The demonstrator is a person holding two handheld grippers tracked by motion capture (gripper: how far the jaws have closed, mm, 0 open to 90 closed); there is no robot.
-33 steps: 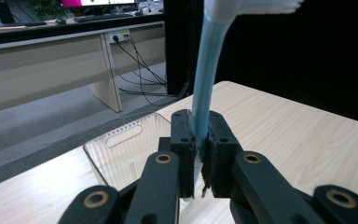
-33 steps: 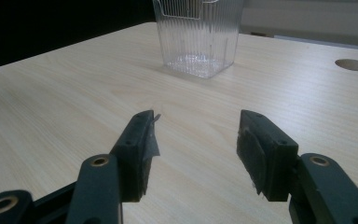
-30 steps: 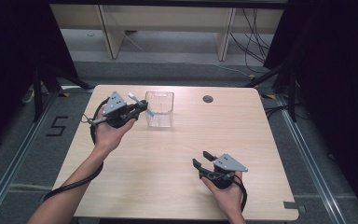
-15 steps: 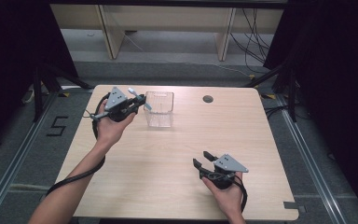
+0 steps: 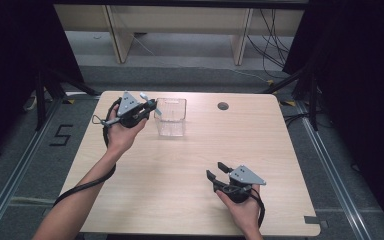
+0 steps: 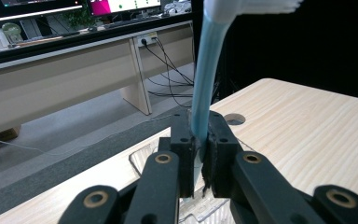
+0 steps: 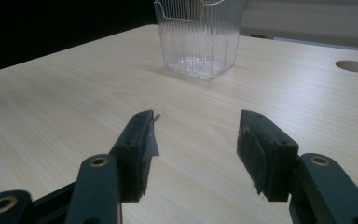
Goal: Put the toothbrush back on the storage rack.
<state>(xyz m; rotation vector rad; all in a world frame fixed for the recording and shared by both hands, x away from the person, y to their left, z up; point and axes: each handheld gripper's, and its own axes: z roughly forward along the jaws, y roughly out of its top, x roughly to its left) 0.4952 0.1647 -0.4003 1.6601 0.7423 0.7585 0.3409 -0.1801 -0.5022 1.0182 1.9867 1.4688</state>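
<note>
**Left tool grips a toothbrush beside the clear container**

Left tool [image 5: 147, 107] is clamped on a light blue toothbrush [image 6: 204, 84], its two black jaws pressed against the handle from both sides. In the left gripper view the handle rises steeply from between the jaws, and the white bristled head sits at the top edge of the picture. From the high view, this tool is held above the far left part of the bench [image 5: 145, 170], just left of the clear ribbed plastic container [image 5: 171, 116]. The toothbrush head [image 5: 144, 96] pokes up near the container's left rim; whether it touches the rim cannot be told.

Standing upright on the far half of the bench, the container looks empty in the right gripper view [image 7: 199, 35], where its ridged walls and bare bottom show plainly. A small round hole [image 5: 223, 106] in the bench top lies to the right of it, well apart.

Right tool [image 5: 217, 170] rests low over the near right part of the bench, well apart from the container. Its jaws stand wide apart with nothing between them, and they point toward the container across bare wood.
</note>
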